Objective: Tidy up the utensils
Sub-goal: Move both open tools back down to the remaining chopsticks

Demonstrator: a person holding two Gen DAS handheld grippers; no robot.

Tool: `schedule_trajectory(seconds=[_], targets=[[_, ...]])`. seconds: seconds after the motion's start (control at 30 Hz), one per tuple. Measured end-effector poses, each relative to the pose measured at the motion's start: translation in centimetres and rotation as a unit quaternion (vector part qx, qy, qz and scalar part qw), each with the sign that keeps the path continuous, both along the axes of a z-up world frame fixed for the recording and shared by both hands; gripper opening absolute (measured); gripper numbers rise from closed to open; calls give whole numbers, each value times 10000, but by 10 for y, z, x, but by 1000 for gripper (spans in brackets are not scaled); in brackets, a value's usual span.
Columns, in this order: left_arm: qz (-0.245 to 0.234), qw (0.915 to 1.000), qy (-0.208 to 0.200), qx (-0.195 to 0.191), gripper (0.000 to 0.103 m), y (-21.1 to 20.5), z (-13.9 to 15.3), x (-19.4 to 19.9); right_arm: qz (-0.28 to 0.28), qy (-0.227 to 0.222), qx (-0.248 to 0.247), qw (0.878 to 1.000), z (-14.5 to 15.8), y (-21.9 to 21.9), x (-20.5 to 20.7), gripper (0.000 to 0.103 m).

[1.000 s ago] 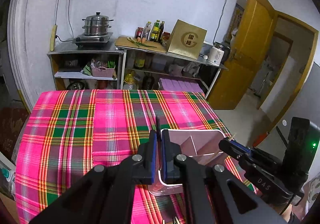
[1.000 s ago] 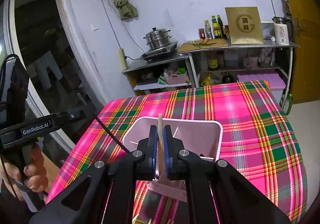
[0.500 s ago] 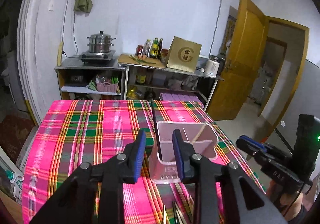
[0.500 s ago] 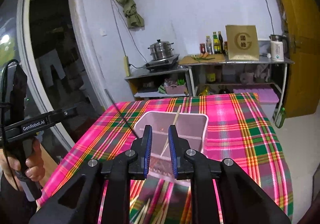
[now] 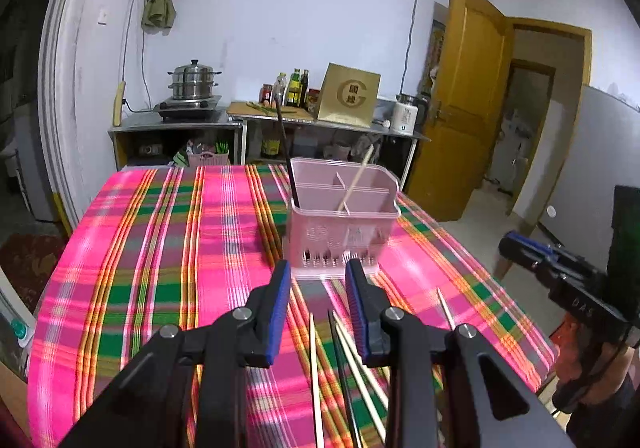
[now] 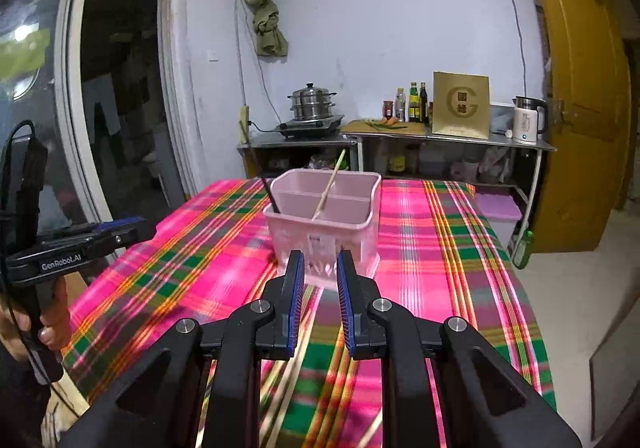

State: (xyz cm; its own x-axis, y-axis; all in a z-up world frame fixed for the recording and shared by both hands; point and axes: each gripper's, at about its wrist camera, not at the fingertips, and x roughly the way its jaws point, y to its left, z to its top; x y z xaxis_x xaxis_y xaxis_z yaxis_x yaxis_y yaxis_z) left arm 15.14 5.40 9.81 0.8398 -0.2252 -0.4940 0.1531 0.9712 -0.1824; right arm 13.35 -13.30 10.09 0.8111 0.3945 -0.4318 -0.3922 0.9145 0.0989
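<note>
Left wrist: both my claws, left claw (image 5: 314,280) and right claw (image 6: 317,272), apart and empty; I'd line one up squarely over a loose chopstick (image 5: 315,376) near the counter's near edge.

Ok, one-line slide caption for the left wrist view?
Open left gripper before pink caddy holding two chopsticks; more chopsticks lie on the plaid cloth.

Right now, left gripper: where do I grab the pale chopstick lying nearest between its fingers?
Grip the pale chopstick near its far end, coming straight down with the open left gripper. It lies flat on the tablecloth, pointing toward the pink holder, so the jaws should straddle it across its width, clear of the neighbouring sticks.
</note>
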Motion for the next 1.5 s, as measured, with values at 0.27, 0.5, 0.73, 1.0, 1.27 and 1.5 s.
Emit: schedule_trajectory(seconds=[0.27,0.5,0.73,1.0,1.27,1.5], targets=[[-18,9997,232,118,30,-6,-34,-27,-6,156,147,9998,-23,-8,-27,17],[-2,9991,402,96,30,-7,-54,-37,173,461,247,9985,-40,-6,-30,17],[28,9984,560,68,30,-7,-72,-36,208,602,28,9980,-57,4,-29,17],[-13,9964,829,159,30,-12,-86,-16,106,927,-25,9956,-74,7,-10,17],[-135,9909,1294,357,30,-21,-104,24,104,1556,-201,9876,-92,20,26,17],[-218,9842,1653,601,30,-32,-121,56,116,1948,-431,9798,-107,35,58,17]])
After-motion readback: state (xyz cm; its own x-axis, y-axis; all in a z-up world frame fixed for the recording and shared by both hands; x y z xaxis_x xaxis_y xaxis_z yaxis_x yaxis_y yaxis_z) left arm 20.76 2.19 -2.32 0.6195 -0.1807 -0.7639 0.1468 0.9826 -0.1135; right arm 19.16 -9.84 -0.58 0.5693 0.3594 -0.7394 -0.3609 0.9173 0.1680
